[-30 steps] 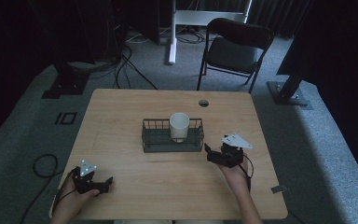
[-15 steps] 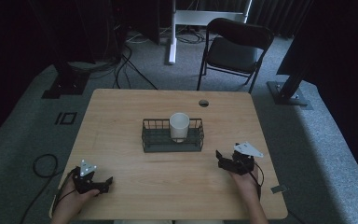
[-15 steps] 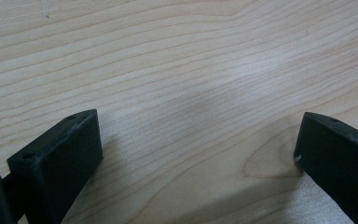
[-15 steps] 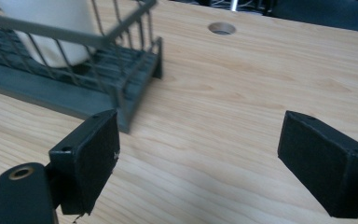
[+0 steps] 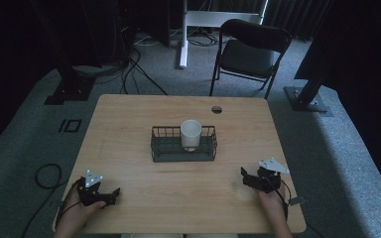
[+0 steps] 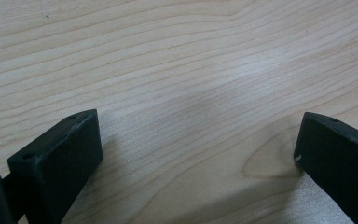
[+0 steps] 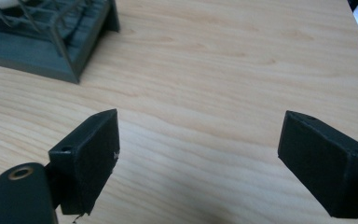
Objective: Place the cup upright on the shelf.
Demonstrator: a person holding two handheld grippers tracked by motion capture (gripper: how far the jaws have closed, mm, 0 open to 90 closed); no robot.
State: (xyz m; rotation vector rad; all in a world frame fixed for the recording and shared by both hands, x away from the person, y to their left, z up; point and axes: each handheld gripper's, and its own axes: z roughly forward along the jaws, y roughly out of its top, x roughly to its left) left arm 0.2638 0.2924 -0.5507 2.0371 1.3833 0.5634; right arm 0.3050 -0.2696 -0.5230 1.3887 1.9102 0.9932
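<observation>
A dark wire basket (image 5: 171, 148) stands at the middle of the wooden table (image 5: 129, 124), and a white cup (image 5: 190, 134) stands upright in its right half. My left gripper (image 5: 110, 194) rests near the front left corner, held by a hand; its jaws stand wide apart over bare wood (image 6: 196, 116). My right gripper (image 5: 244, 177) lies near the front right, well clear of the basket, open with nothing between its jaws. In the right gripper view the basket's corner (image 7: 65, 51) shows at the upper left, ahead of the gripper (image 7: 198, 154).
A round cable hole (image 5: 216, 109) sits near the table's far edge. A black folding chair (image 5: 248, 54) stands behind the table, with cables and stand bases on the grey carpet around it. A cable loop (image 5: 44, 173) lies on the floor at the left.
My right gripper has drawn back from beside the basket toward the front right of the table. The left gripper has stayed in place.
</observation>
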